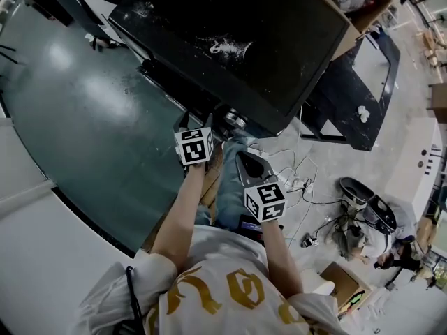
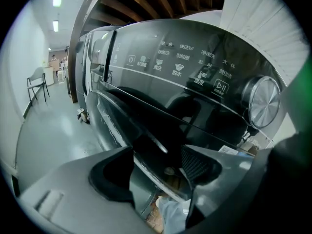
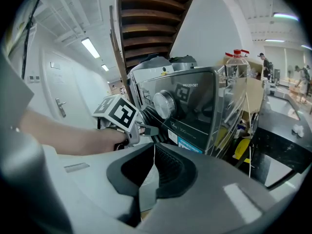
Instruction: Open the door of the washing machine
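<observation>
head view, washing machine (image 1: 237,40): black top fills the upper centre of the frame, front face turned down-frame toward the person.
head view, left tongs (image 1: 195,125): centre of frame, marker cube (image 1: 194,145) facing up, tips right at the machine's front edge.
head view, right tongs (image 1: 246,160): just right of and below the left tongs, clear of the machine.
head view, door: tucked under the machine's front edge, can't make it out here.
head view, floor (image 1: 84,110): grey-green at left; cables (image 1: 300,180) lie at right.
left gripper view, door (image 2: 146,126): dark curved glass running from upper left to lower centre, standing off the machine body. Its rim passes through the gap of the tongs.
left gripper view, left tongs (image 2: 156,155): jaws wide apart with the door rim between them. Can't tell if either pad touches it.
left gripper view, control panel (image 2: 180,65): upper centre, white icons; round metal dial (image 2: 263,101) at right.
left gripper view, chair (image 2: 36,84): far left, well away.
right gripper view, right tongs (image 3: 153,150): jaws closed down to a thin slit, holding nothing, lower centre.
right gripper view, left tongs (image 3: 146,128): centre left with a forearm (image 3: 73,135) behind, tips at the door edge (image 3: 157,122).
right gripper view, washing machine (image 3: 195,106): centre of frame, dial (image 3: 163,104) on the front.
right gripper view, bottle (image 3: 237,62): upright, behind the machine at upper right.
</observation>
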`<act>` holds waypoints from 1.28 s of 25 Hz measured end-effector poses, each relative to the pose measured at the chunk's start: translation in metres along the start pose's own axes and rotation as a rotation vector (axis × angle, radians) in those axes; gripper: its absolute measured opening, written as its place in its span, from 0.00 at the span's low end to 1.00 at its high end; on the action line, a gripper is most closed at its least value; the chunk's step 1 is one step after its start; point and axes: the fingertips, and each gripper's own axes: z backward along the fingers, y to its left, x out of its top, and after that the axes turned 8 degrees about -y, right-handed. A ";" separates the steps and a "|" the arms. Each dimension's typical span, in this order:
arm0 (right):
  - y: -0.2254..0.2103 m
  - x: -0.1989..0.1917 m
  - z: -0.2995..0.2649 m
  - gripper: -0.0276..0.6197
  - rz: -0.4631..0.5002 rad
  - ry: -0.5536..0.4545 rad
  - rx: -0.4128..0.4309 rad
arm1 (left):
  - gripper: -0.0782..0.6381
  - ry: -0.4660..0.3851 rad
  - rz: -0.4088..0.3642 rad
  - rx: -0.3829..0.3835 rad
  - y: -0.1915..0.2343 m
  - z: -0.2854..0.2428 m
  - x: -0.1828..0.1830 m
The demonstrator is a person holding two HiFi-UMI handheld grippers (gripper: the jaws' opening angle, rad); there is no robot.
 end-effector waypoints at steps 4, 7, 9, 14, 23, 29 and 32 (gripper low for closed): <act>0.003 0.006 0.001 0.06 0.008 -0.013 0.005 | 0.52 0.001 0.026 -0.013 0.000 -0.001 -0.001; 0.005 0.014 0.002 0.06 0.018 -0.037 0.004 | 0.52 -0.002 0.034 -0.022 0.001 0.000 -0.002; 0.006 0.023 0.004 0.06 0.026 -0.062 0.000 | 0.52 0.000 0.036 -0.025 0.002 0.001 -0.001; 0.003 0.030 0.008 0.06 0.036 -0.083 -0.008 | 0.52 0.002 0.044 -0.030 0.006 0.008 -0.007; 0.012 0.029 0.001 0.06 0.050 -0.077 0.014 | 0.51 -0.003 0.024 -0.047 0.018 0.026 -0.018; 0.025 0.028 -0.005 0.06 0.057 -0.079 0.037 | 0.49 0.005 0.025 -0.059 0.027 0.039 -0.025; 0.031 0.027 -0.006 0.06 0.059 -0.084 0.043 | 0.48 0.009 0.029 -0.055 0.034 0.046 -0.030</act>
